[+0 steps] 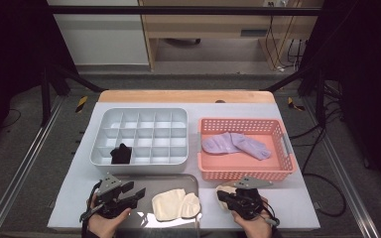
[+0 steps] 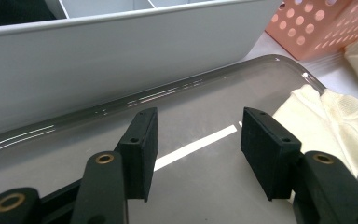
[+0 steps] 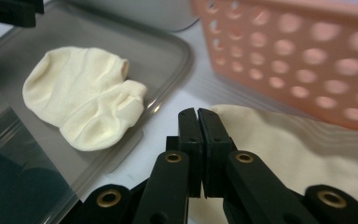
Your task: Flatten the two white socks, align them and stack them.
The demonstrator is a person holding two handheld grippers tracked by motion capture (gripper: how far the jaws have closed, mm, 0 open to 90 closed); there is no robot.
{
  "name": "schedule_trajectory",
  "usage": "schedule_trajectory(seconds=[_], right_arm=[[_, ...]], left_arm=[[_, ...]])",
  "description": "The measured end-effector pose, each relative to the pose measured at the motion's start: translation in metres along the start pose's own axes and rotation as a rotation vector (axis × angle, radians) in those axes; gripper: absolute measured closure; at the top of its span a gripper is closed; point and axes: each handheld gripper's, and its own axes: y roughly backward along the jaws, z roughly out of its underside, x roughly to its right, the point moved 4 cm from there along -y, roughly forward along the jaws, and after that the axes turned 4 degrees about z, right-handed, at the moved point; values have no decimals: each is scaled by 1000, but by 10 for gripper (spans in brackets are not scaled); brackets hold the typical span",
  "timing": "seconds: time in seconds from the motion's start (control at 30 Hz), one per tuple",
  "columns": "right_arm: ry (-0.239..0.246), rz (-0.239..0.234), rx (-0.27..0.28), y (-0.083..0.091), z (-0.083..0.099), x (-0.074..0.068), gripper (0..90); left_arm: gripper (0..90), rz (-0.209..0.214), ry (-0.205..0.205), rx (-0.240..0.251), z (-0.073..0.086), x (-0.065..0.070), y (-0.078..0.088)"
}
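Socks: one cream sock lies on the table under the right gripper, whose jaws are pressed together, empty. Another sock lies on the tray, just right of the wide-open, empty left gripper.

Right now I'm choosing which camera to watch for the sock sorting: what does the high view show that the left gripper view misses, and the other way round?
High view: the purple socks in the pink basket, a black sock in the grey divided organizer, and the right hand-held gripper at a second cream sock.

Left gripper view: the left hand-held gripper, jaws open, nothing between them.

Both: the grey tray, the folded cream socks, organizer, basket.
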Motion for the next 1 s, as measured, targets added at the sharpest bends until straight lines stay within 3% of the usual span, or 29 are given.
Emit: schedule_trajectory(seconds=[0.1, 0.2, 0.33, 0.43, 0.5, 0.67, 0.77, 1.0], right_arm=[[14, -2, -38, -12, 3, -5, 876], [19, 7, -24, -13, 2, -5, 790], [-20, 31, 84, 13, -8, 10, 744], [-40, 100, 115, 30, -9, 28, 749], [-52, 160, 110, 38, -4, 42, 752], [-98, 247, 75, 44, 10, 70, 754], [-116, 263, 44, 44, 16, 78, 750], [-99, 265, -8, 35, 25, 82, 772]], left_arm=[[453, 2, 0, 2, 0, 0, 0], [450, 4, -2, 3, -1, 1, 1], [446, 6, -3, 10, -3, 2, 1], [443, 10, -5, 14, -4, 4, 2], [442, 14, -7, 22, -6, 6, 3], [438, 38, -28, 39, -13, 17, 8], [436, 58, -55, 46, -19, 29, 11], [437, 75, -73, 49, -34, 45, 8]])
